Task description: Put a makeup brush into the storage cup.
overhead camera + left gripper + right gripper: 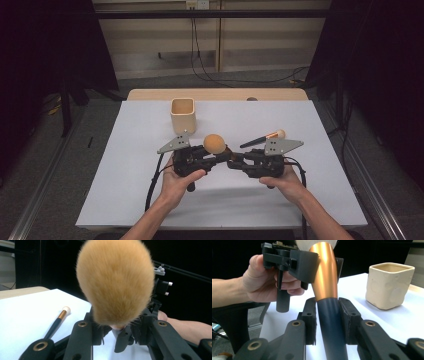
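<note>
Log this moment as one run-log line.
left gripper: shut on big brush | right gripper: shut on big brush handle | small brush: on table | cup: upright, apart

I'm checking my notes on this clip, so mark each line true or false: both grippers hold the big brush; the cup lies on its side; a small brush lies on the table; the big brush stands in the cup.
1. Both the left gripper and right gripper hold the big brush: true.
2. The cup lies on its side: false, it stands upright.
3. A small brush lies on the table: true.
4. The big brush stands in the cup: false, it is held between the grippers, apart from the cup.
</note>
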`<state>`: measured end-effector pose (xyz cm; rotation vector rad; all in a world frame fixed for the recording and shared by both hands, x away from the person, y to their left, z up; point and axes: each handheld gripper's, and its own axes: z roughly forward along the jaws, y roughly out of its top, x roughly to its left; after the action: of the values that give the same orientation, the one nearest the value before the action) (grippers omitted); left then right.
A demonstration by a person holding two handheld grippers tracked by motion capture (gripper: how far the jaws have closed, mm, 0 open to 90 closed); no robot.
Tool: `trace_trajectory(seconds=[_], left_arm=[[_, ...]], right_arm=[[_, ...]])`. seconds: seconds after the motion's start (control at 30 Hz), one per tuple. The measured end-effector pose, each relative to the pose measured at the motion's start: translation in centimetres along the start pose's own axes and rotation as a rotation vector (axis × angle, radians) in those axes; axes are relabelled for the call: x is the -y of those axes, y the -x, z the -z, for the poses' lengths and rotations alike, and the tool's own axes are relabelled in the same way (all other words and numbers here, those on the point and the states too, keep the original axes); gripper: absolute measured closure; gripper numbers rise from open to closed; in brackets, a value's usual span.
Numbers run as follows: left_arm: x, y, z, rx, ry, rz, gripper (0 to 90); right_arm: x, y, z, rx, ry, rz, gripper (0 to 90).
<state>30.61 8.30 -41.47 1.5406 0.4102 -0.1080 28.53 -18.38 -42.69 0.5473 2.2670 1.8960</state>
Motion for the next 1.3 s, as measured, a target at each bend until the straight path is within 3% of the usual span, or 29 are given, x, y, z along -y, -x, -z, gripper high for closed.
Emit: trace_trajectory(seconds=[0.17, 0.2, 0.3, 0.67, 0.9, 1.13, 1.3], left_arm=[[0.1, -0.1, 0.1, -0.015, -0.014, -0.006, 66.5], [0.1, -0.1, 0.1, -0.016, -0.014, -0.007, 66.5], [0.0, -0.1, 0.2, -0.017, -0.014, -0.01, 66.5], [-0.2, -0.4, 0.7, -0.048, -0.032, -0.018, 66.4], [-0.3, -0.3, 0.9, -0.063, -0.059, -0.031, 66.5], [-0.5, -0.2, 1.2, -0.087, -0.075, -0.045, 66.5], [-1.0, -0.2, 1.5, -0.109, -0.096, -0.067, 66.5]], right_arm=[[-0.1, 0.0, 0.0, -0.005, -0.01, -0.01, 60.6], [-0.1, 0.0, 0.0, -0.004, -0.02, -0.018, 55.8], [-0.1, 0.1, 0.1, 0.0, -0.03, -0.025, 54.3], [-0.3, 0.3, 0.4, 0.028, -0.081, -0.064, 24.4], [-0.3, 0.5, 0.7, 0.061, -0.07, -0.074, 8.9], [-0.4, 0.6, 1.5, 0.082, -0.061, -0.08, 7.0], [-0.5, 0.5, 2.5, 0.145, -0.057, -0.077, 6.9]])
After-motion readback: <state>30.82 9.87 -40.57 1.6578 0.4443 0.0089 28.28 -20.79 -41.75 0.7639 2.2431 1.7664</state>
